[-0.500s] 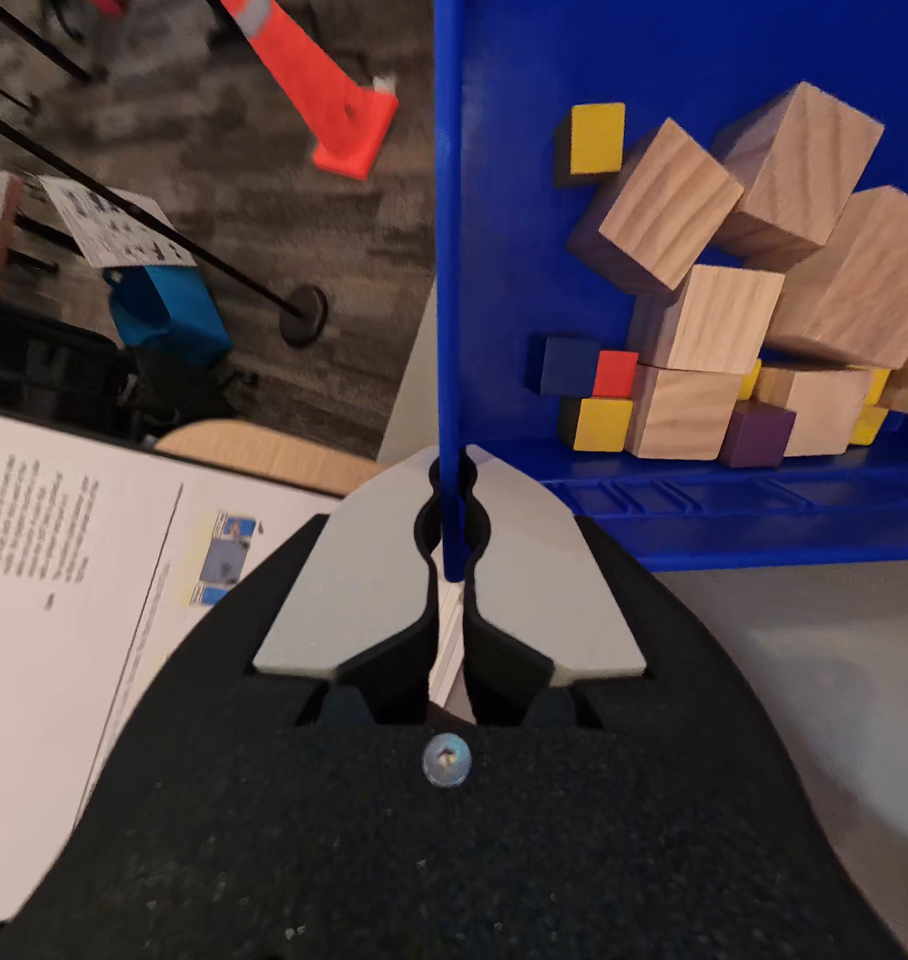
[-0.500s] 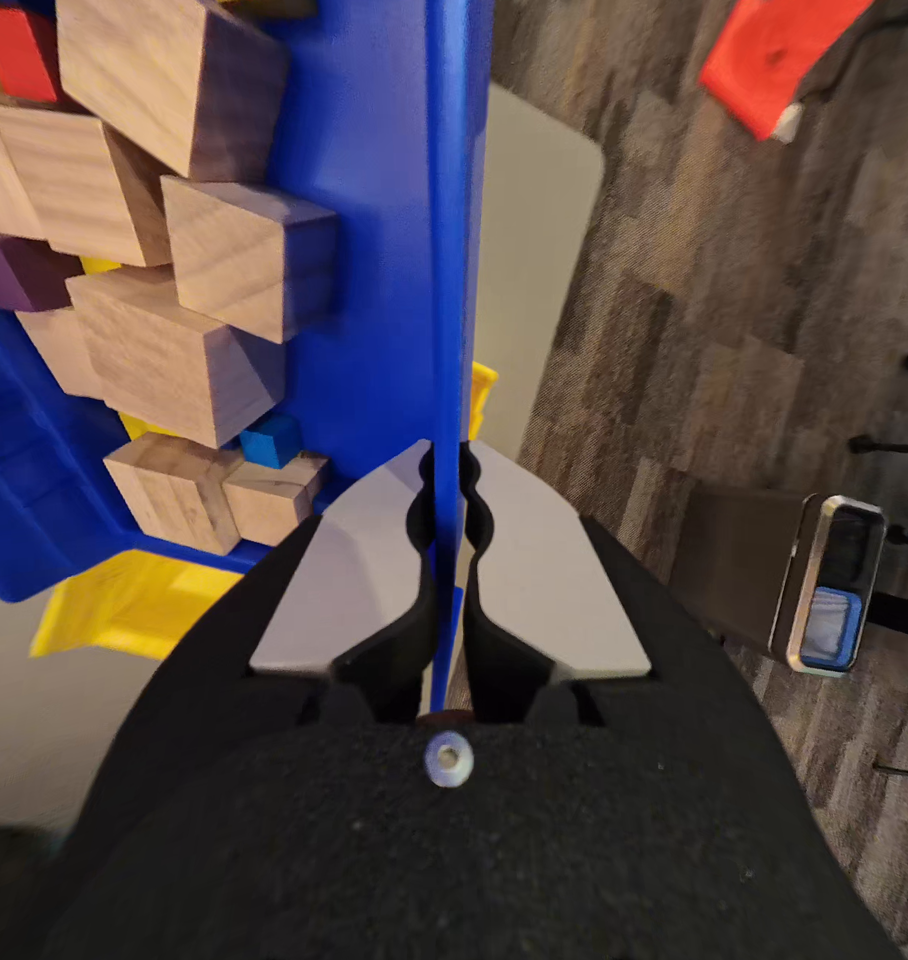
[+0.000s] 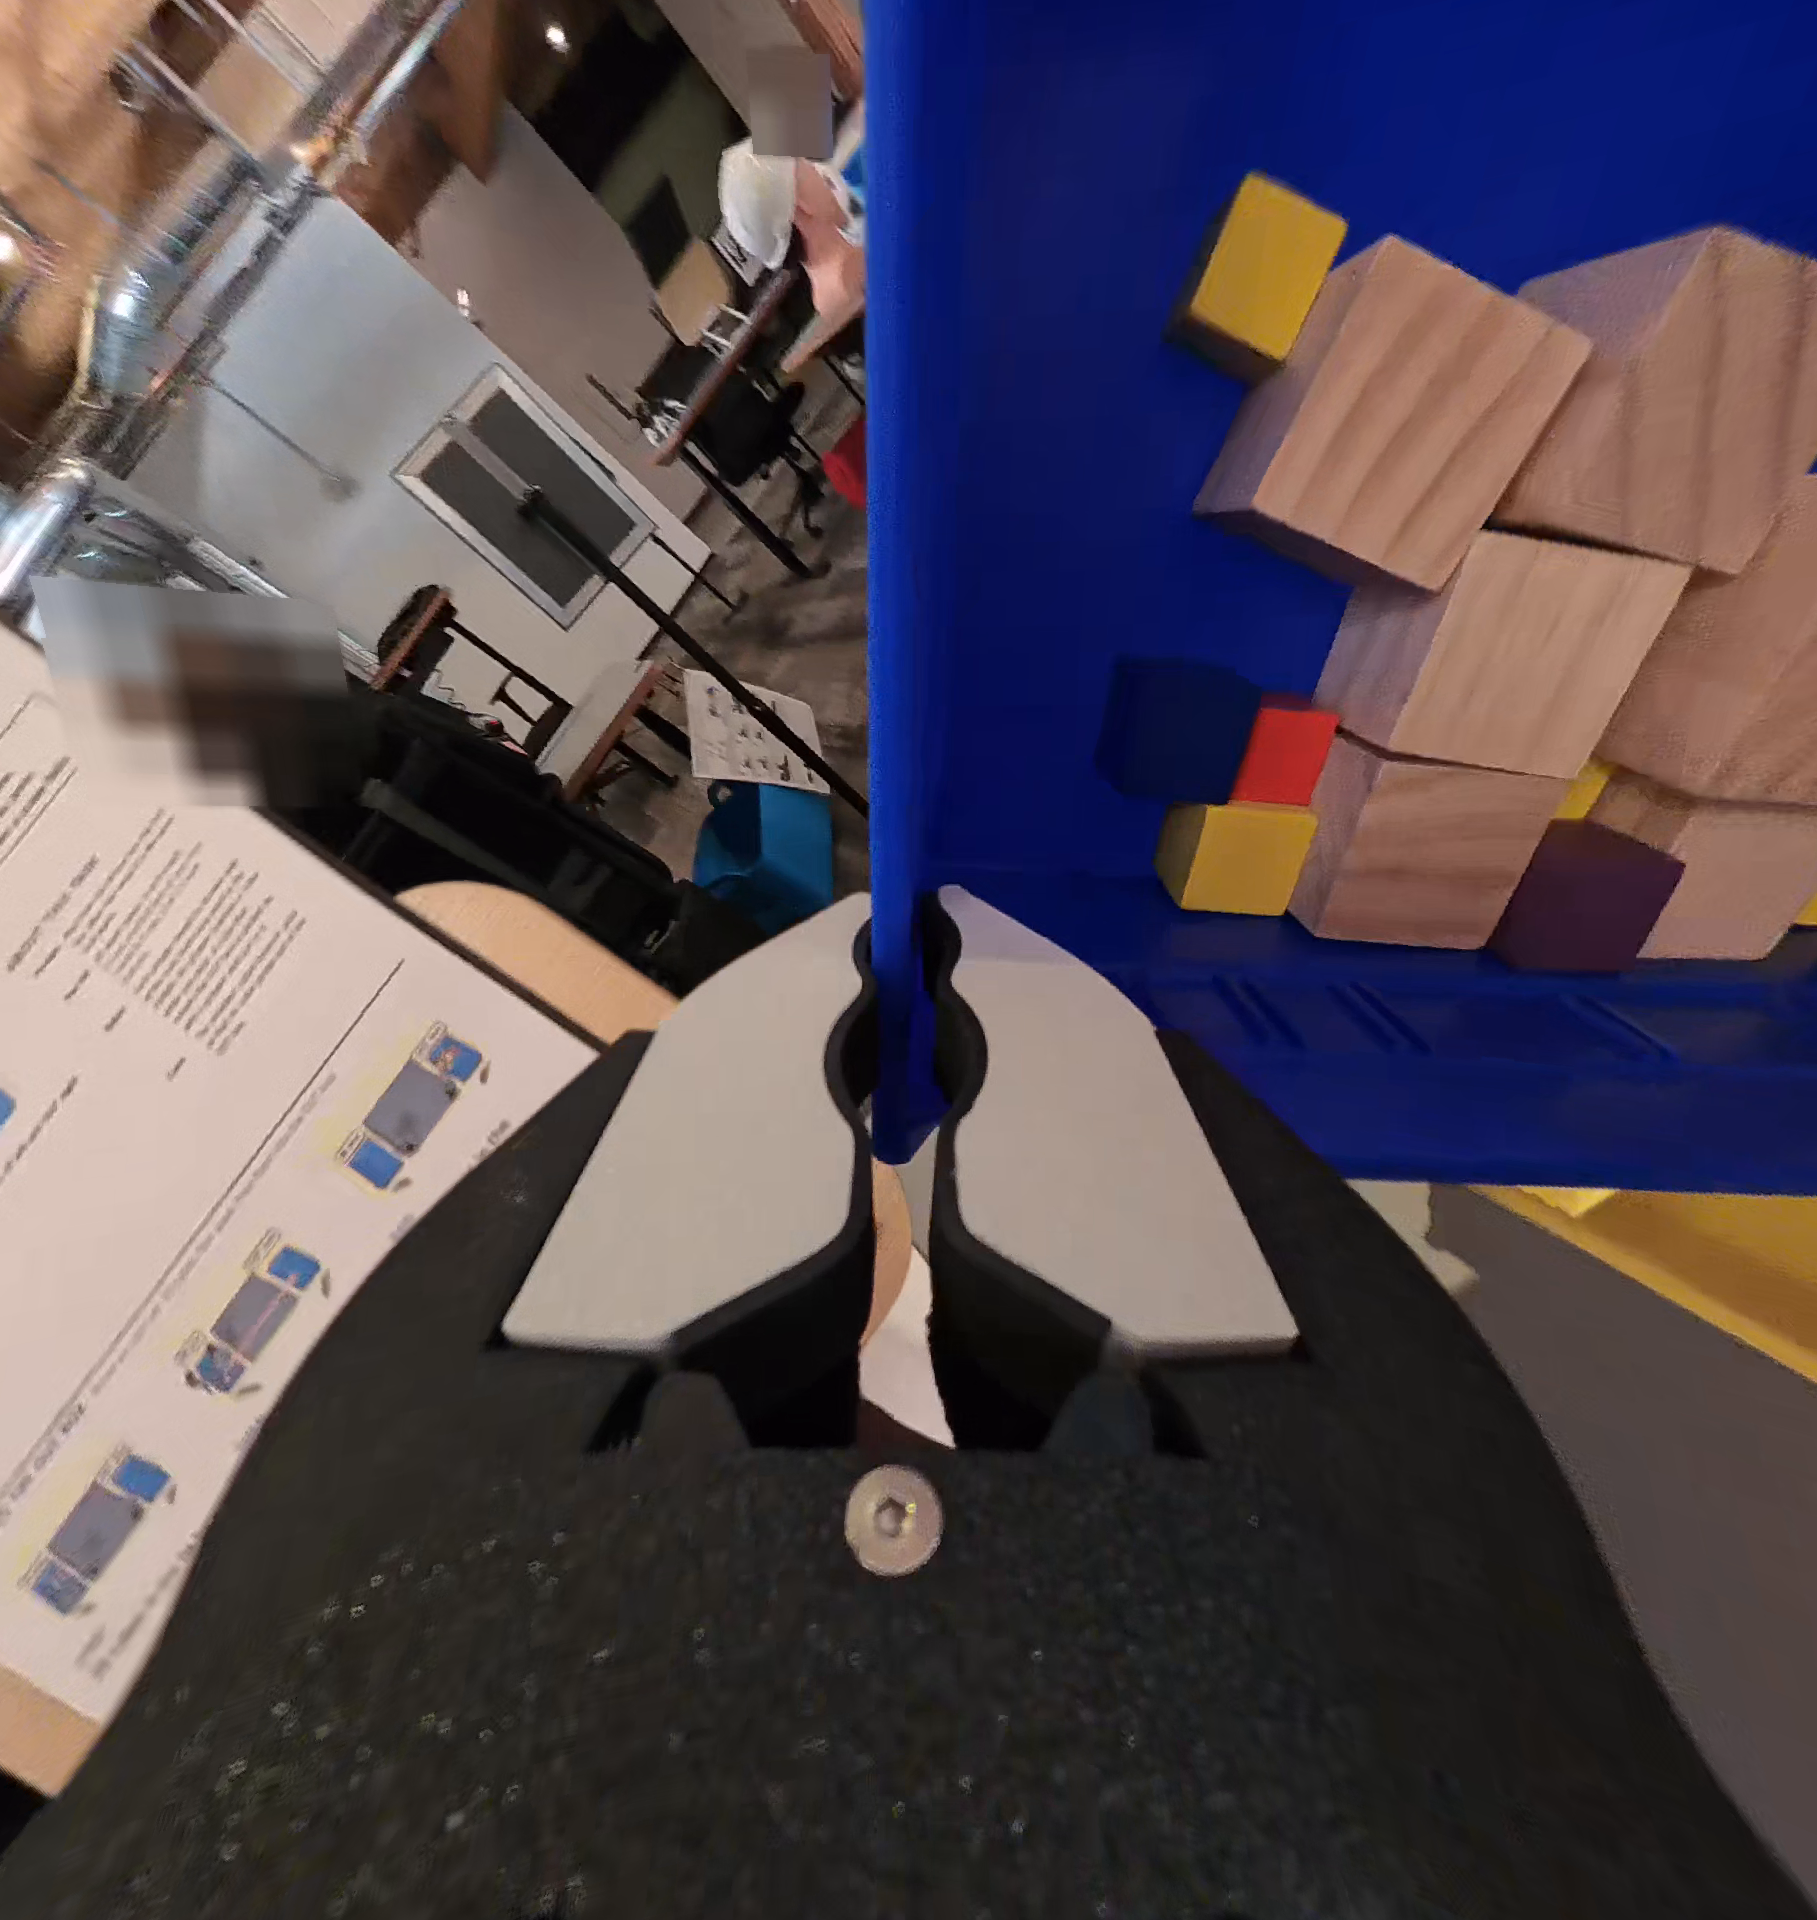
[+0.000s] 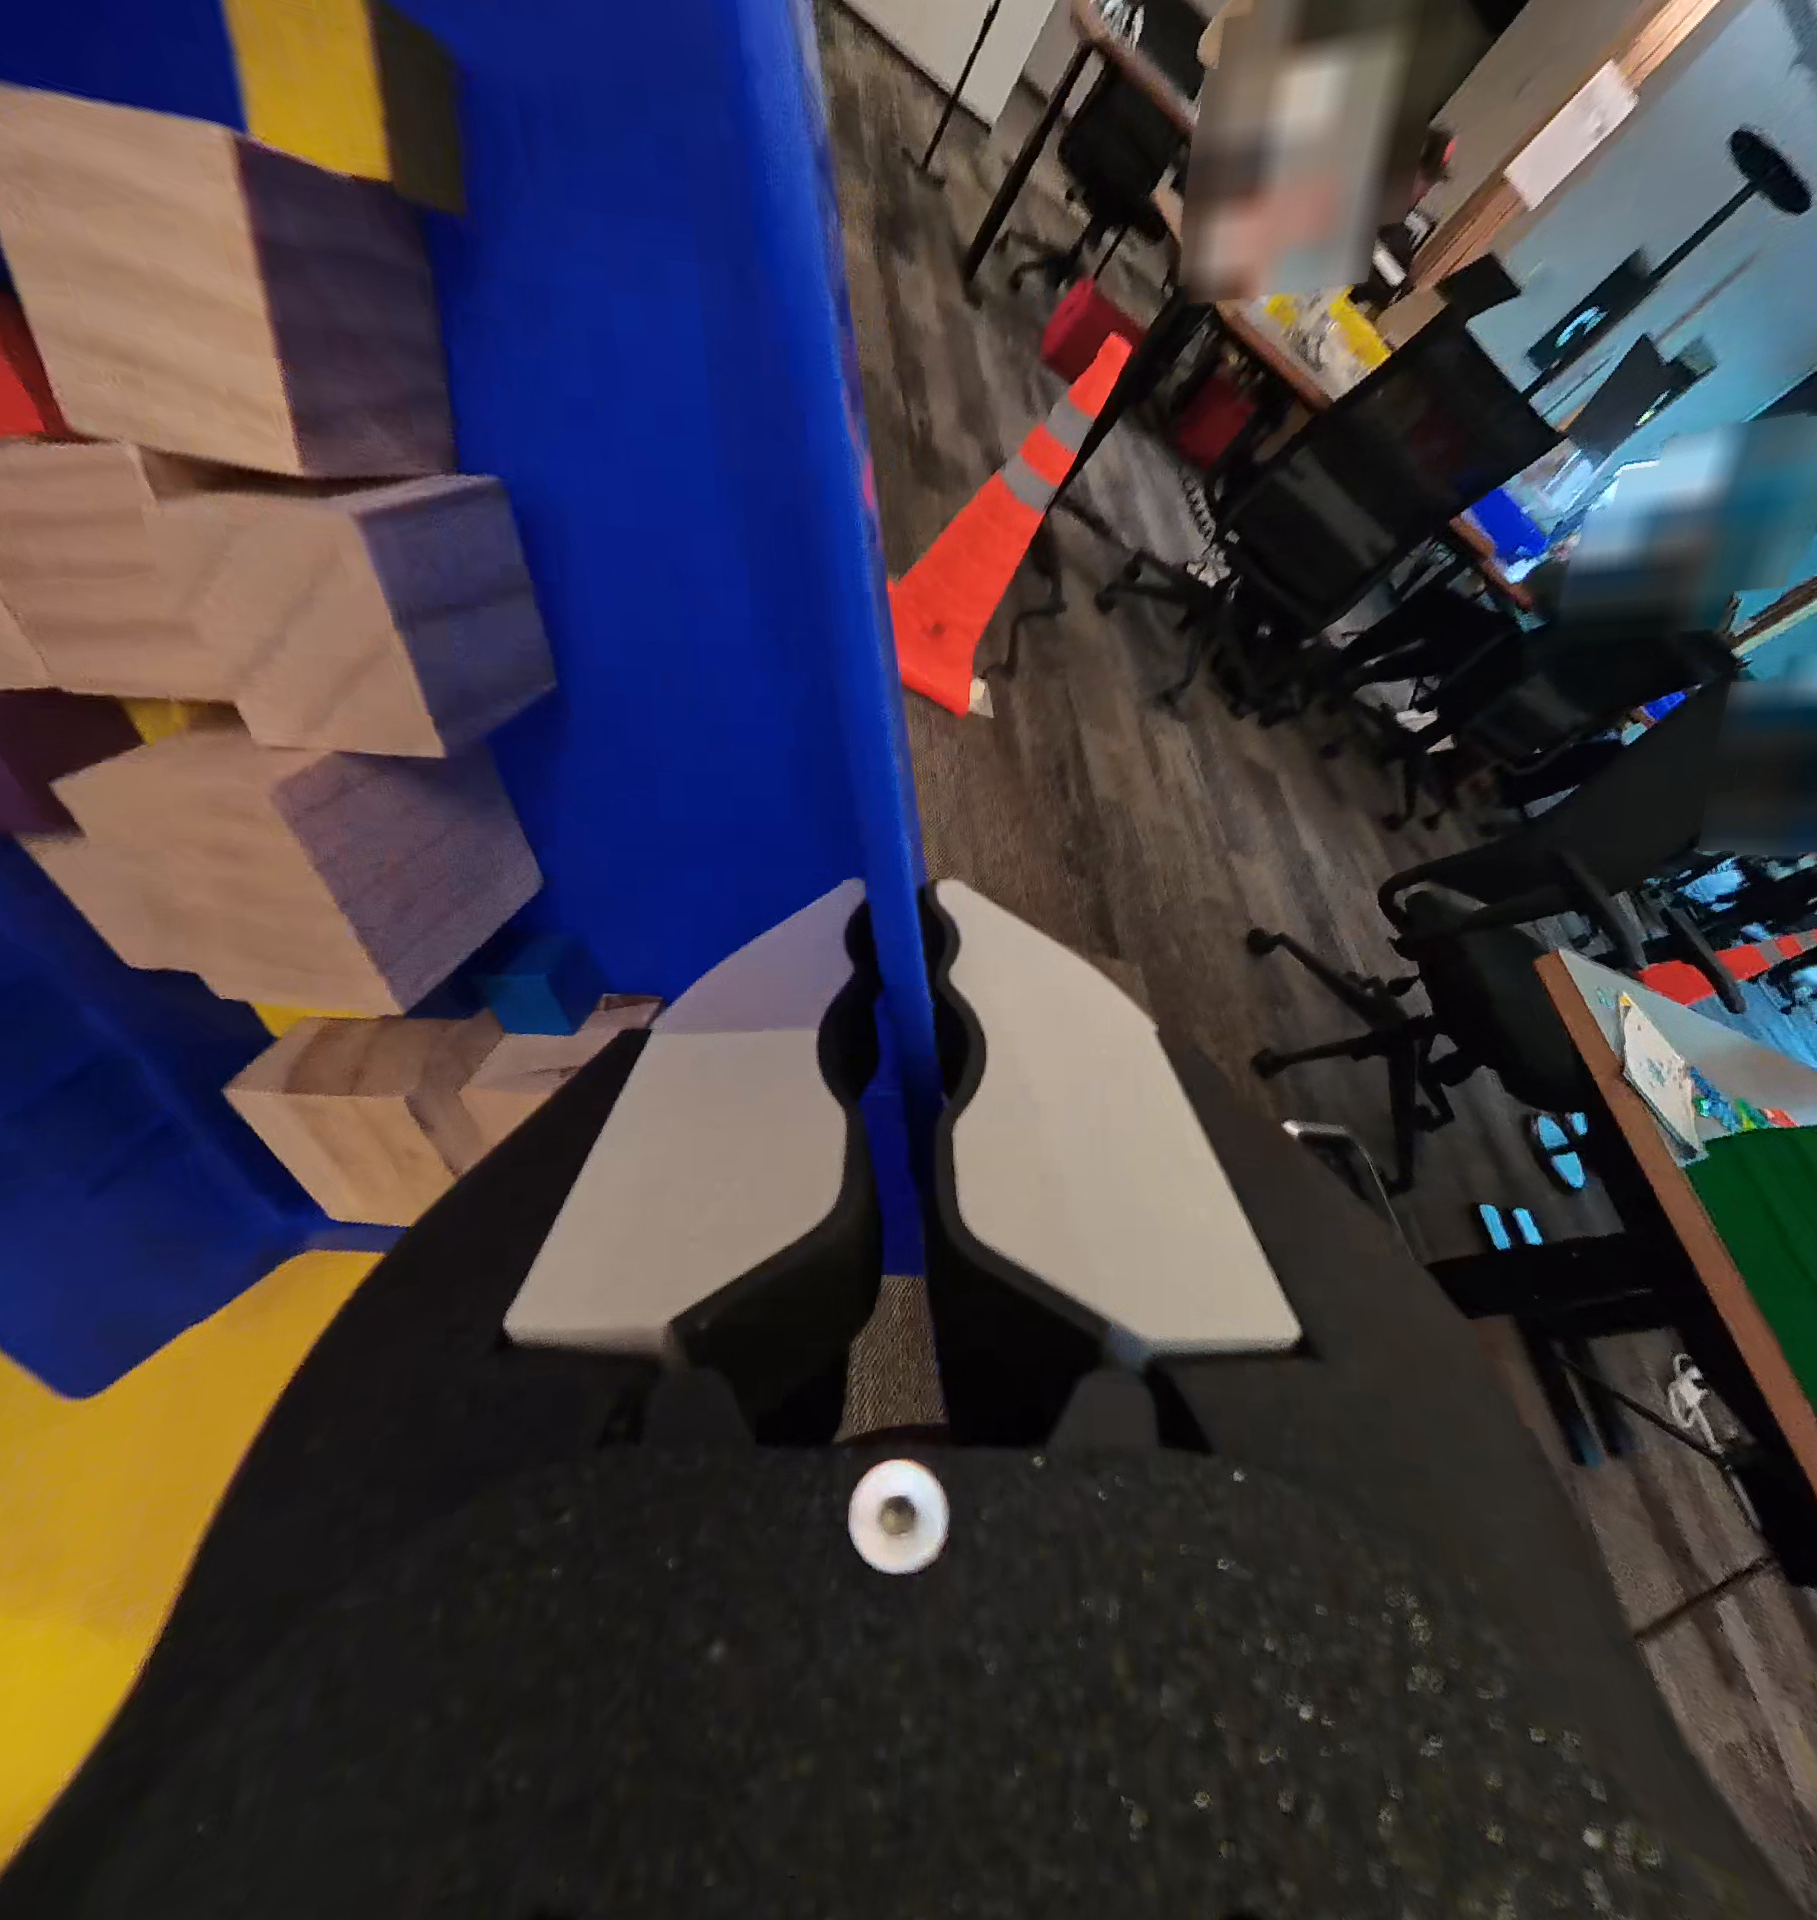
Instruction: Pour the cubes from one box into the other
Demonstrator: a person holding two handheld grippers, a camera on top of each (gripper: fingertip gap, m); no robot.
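Cubes [image 3: 1506, 665] of pale wood and small painted ones pile against the lower wall of the tilted blue plastic box [image 3: 1039, 468], several cut off by the frame edge. Left gripper [image 3: 899, 1023] and right gripper [image 4: 899, 1023] each clamp an opposite side wall. Only a blurred slice of the yellow box [image 4: 83, 1507] shows beneath.

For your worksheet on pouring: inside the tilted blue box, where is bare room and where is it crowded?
Bare: the blue box floor between the left gripper's wall and the cubes. Crowded: the cubes piled against the lower wall, above the yellow box.
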